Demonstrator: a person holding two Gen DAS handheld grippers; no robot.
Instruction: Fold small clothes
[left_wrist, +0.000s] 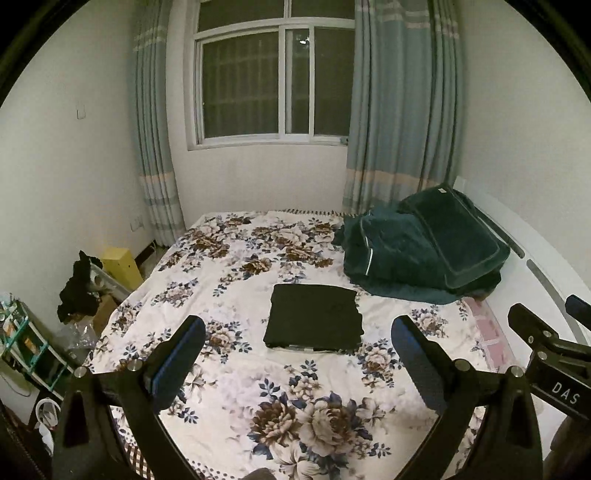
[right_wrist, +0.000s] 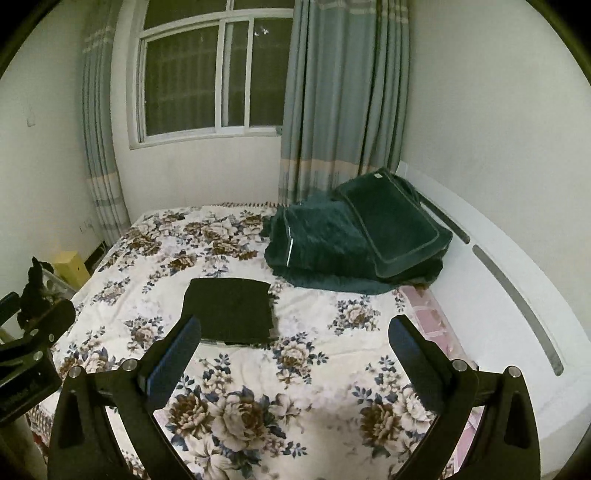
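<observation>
A black garment (left_wrist: 314, 319) lies folded into a flat rectangle on the floral bedsheet (left_wrist: 236, 266), near the middle of the bed. In the right wrist view the same garment (right_wrist: 229, 312) sits left of centre on the sheet (right_wrist: 332, 354). My left gripper (left_wrist: 297, 332) hangs open above the sheet, a short way in front of the garment, with nothing between its blue-padded fingers. My right gripper (right_wrist: 295, 330) is open too, held above the bed to the garment's right and empty. The right gripper's body (left_wrist: 550, 343) shows at the right edge of the left wrist view.
A dark green blanket and cushion (left_wrist: 424, 247) are piled at the bed's far right, against the white headboard (right_wrist: 517, 295). Left of the bed stand a yellow box (left_wrist: 122, 266), dark clothing (left_wrist: 77, 291) over clutter and a small shelf (left_wrist: 22, 339). Curtains and a window fill the far wall.
</observation>
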